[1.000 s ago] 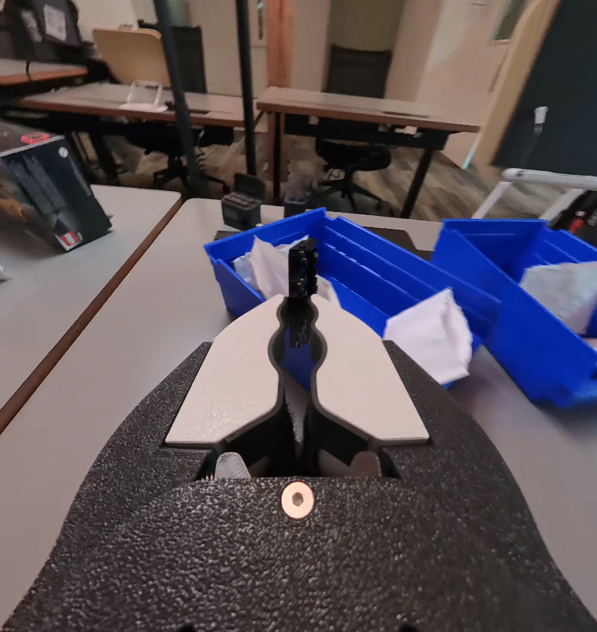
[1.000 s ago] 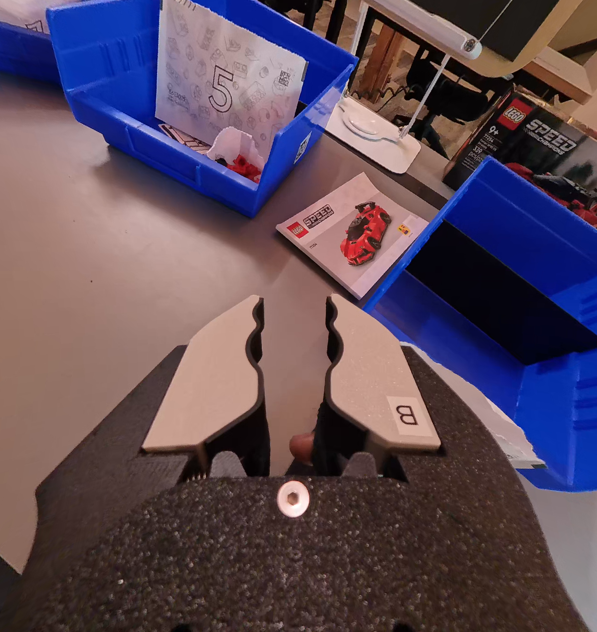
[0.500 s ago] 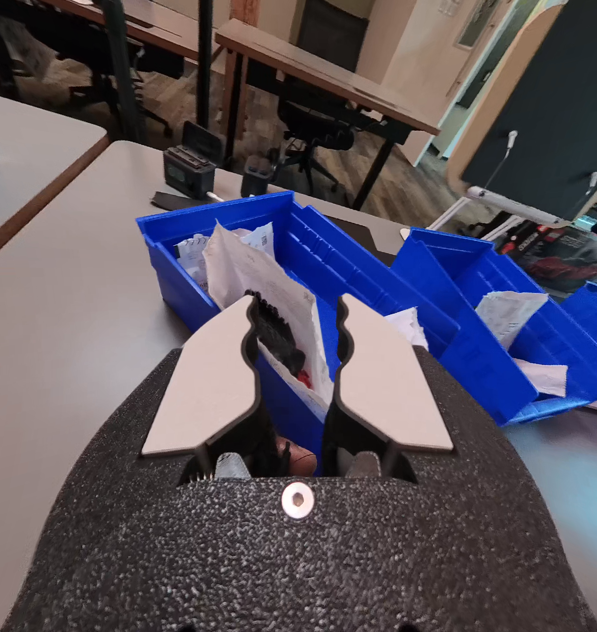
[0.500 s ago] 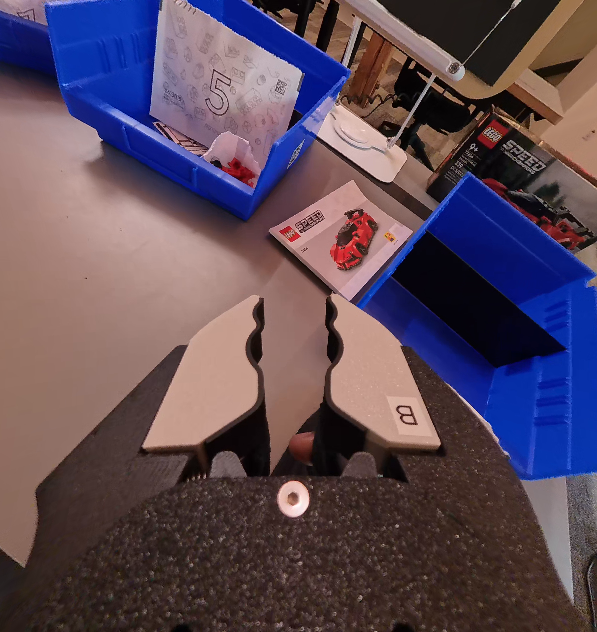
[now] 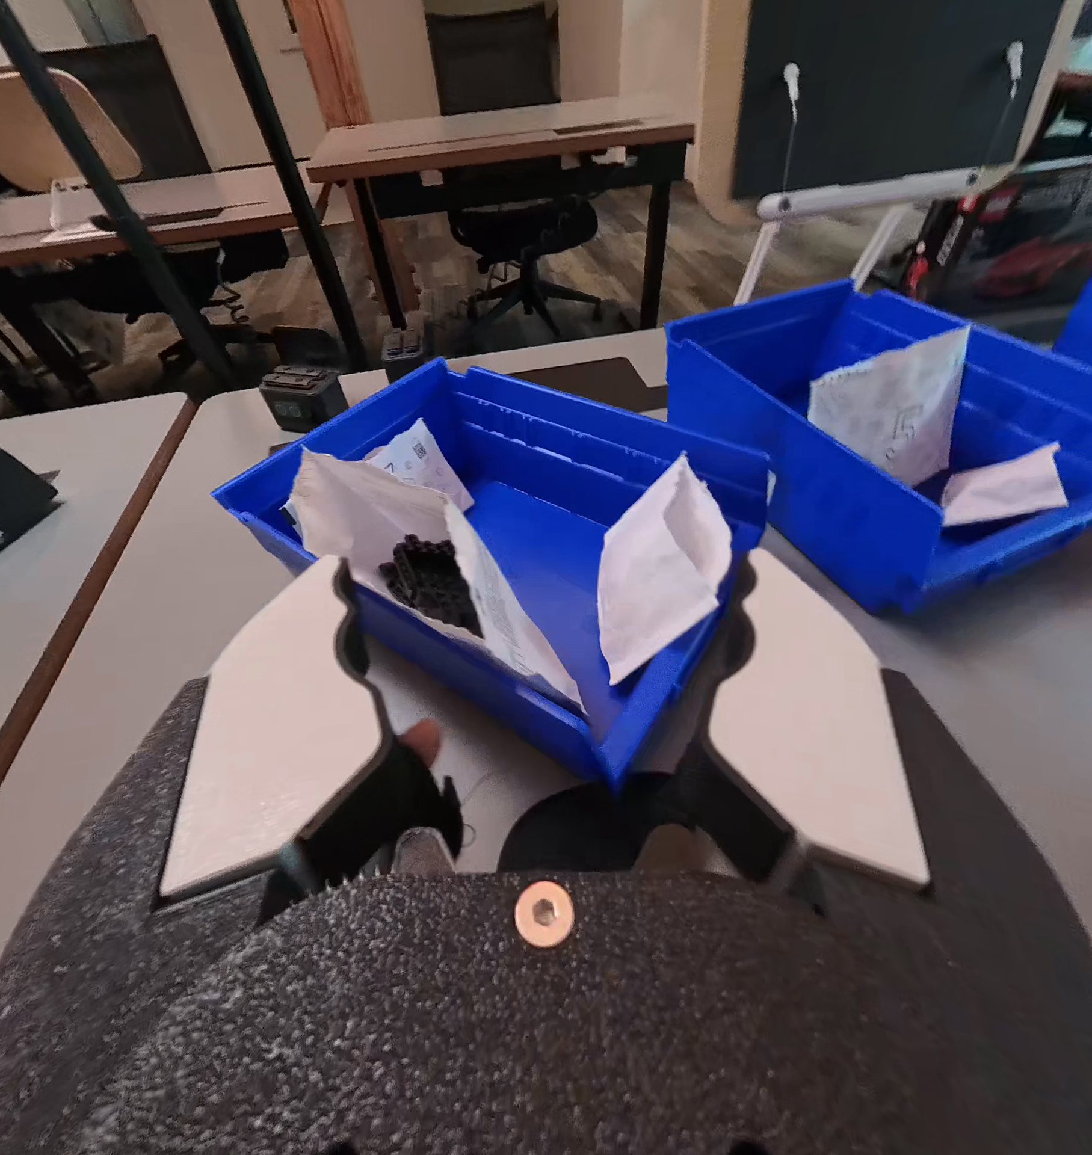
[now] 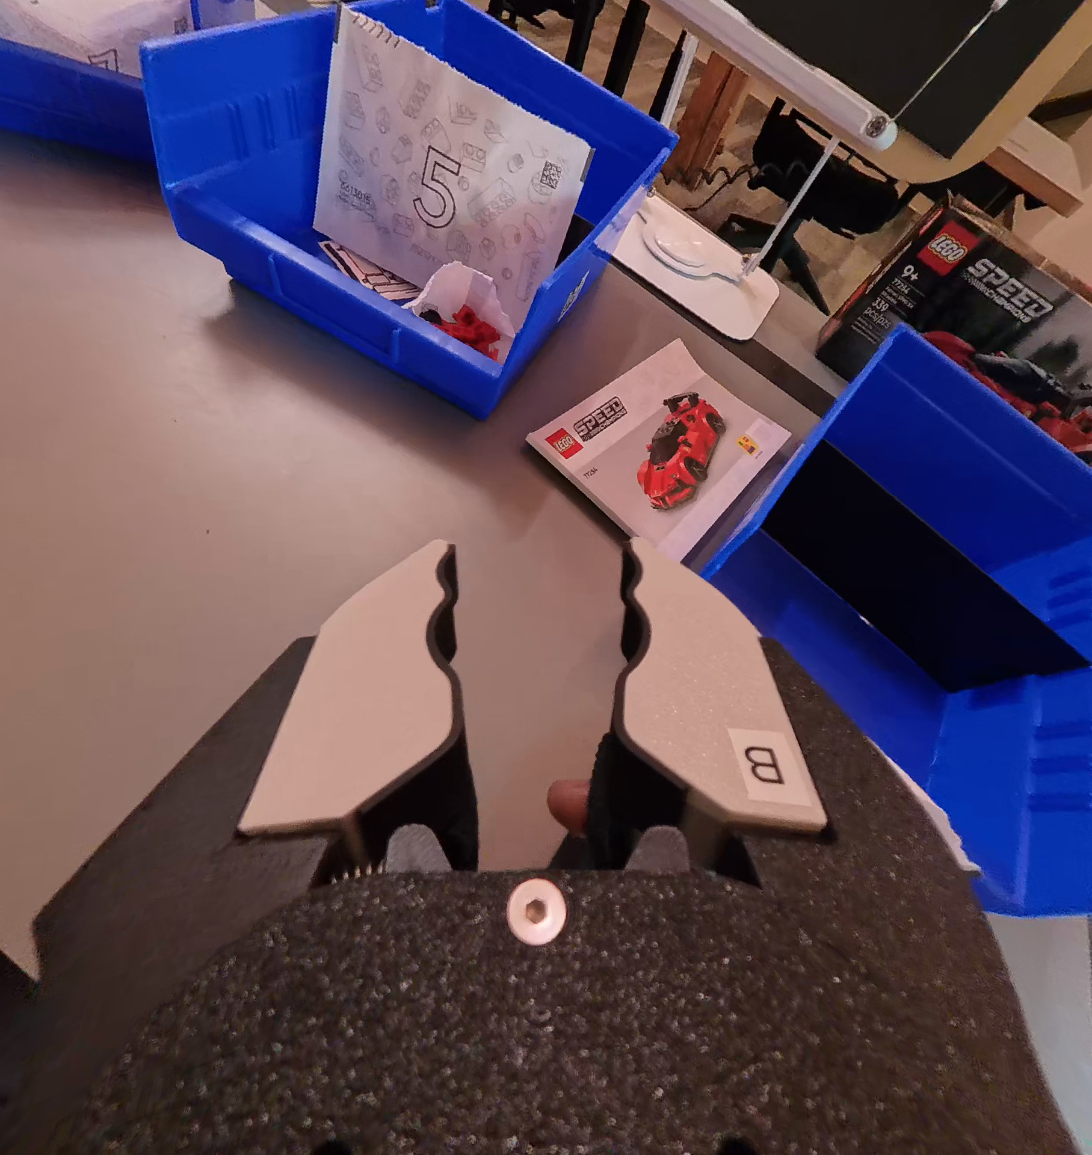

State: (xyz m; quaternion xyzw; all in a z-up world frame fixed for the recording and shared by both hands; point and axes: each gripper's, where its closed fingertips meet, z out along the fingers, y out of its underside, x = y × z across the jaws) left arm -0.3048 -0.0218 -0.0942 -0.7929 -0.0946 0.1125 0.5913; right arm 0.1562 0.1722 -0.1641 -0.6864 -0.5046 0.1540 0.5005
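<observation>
My left gripper [image 5: 540, 578] is wide open and empty, just in front of a blue bin [image 5: 518, 687] on the grey table. A black brick assembly [image 5: 430, 578] lies in the bin on a torn white paper bag [image 5: 374, 519]; another white bag [image 5: 656, 581] leans on the bin's right wall. My right gripper [image 6: 537, 562] is open and empty above bare table [image 6: 187, 469]. Ahead of it lie an instruction booklet with a red car [image 6: 662, 450] and a blue bin [image 6: 280, 250] holding a printed white bag [image 6: 443, 187] and red pieces [image 6: 474, 328].
A second blue bin with white bags [image 5: 843, 500] stands to the right in the left wrist view. An empty blue bin [image 6: 968, 625] lies at the right gripper's right. A set box [image 6: 981, 300], a white stand base [image 6: 699, 269] and a small black device [image 5: 299, 403] stand behind.
My left gripper let go of the black brick assembly, which now lies in the bin on the paper bag, and its jaws opened wide. My right gripper opened slightly wider and shifted a little.
</observation>
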